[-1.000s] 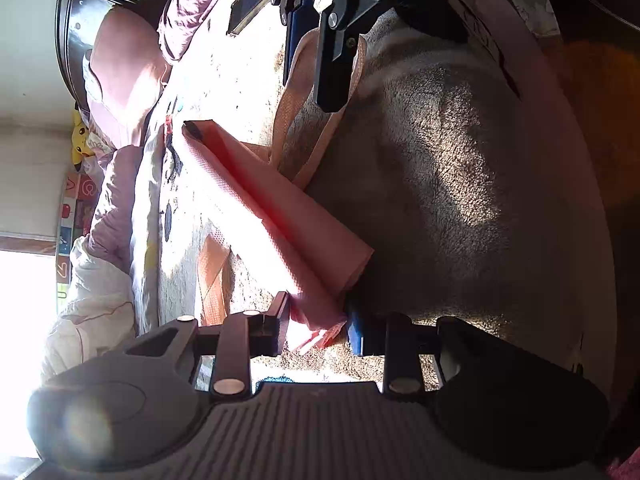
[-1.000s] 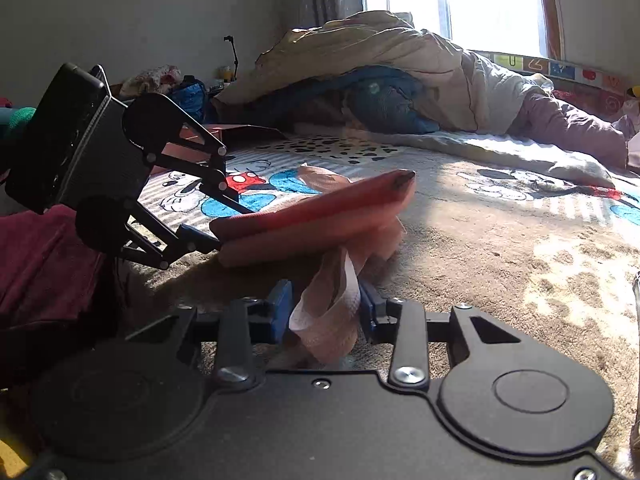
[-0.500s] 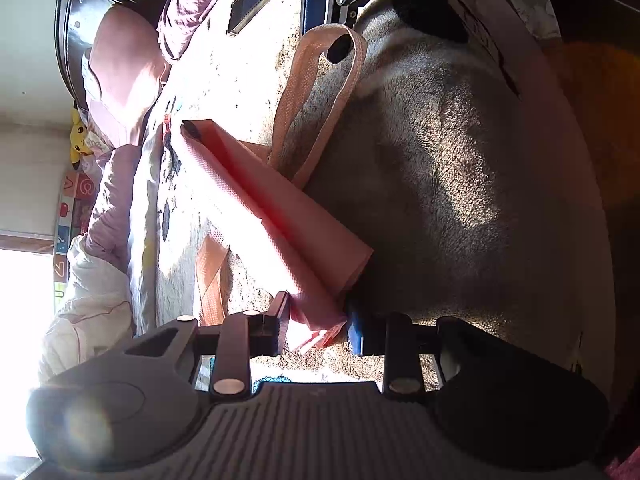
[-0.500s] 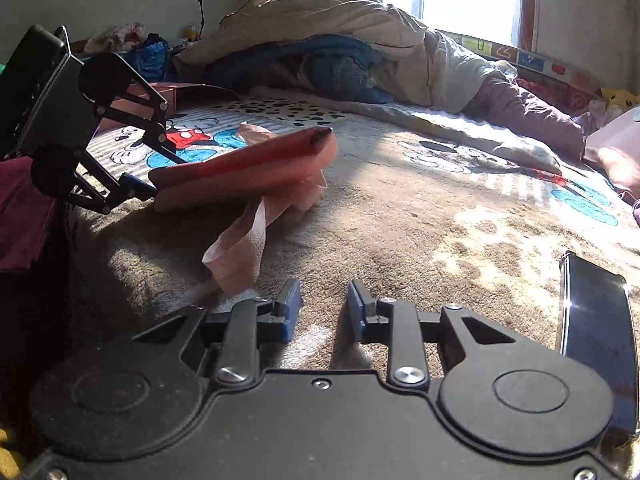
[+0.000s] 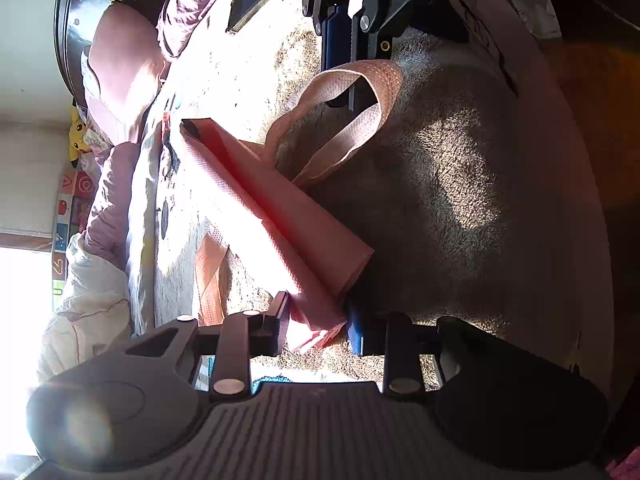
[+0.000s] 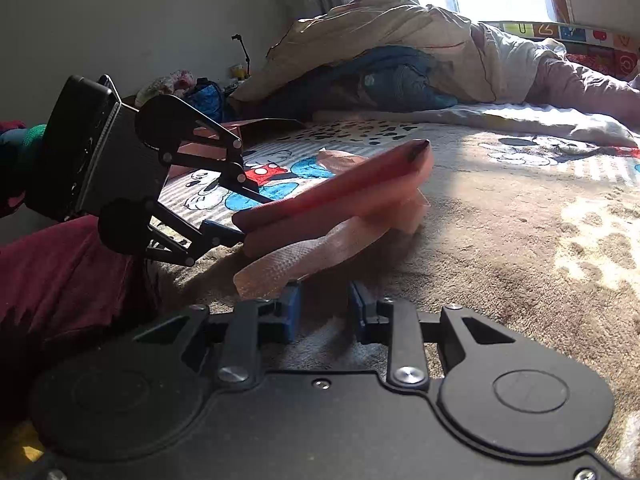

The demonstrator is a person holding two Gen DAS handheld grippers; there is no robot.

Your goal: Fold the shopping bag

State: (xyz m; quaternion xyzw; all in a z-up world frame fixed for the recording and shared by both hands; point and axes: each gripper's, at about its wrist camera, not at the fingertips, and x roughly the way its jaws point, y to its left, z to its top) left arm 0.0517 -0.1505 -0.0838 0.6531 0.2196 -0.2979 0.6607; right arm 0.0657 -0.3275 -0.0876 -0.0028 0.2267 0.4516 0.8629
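shopping bag (image 6: pixel 340 196): pink, fine dotted weave, glowing red where sun passes through
handle loop (image 5: pixel 360 92): paler pink
blanket (image 6: pixel 500 232): brown plush, cartoon mice in red, blue and black towards its far edge
gripper pads (image 6: pixel 290 312): blue
heaped quilt (image 6: pixel 392 36): cream over what looks like navy

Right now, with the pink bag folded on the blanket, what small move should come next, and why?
Probably close the right hand-held gripper on the loose handle loop. The left hand-held gripper pinches the folded bag, while the right jaws stand open and empty just short of the loop, so it could then be tucked in.
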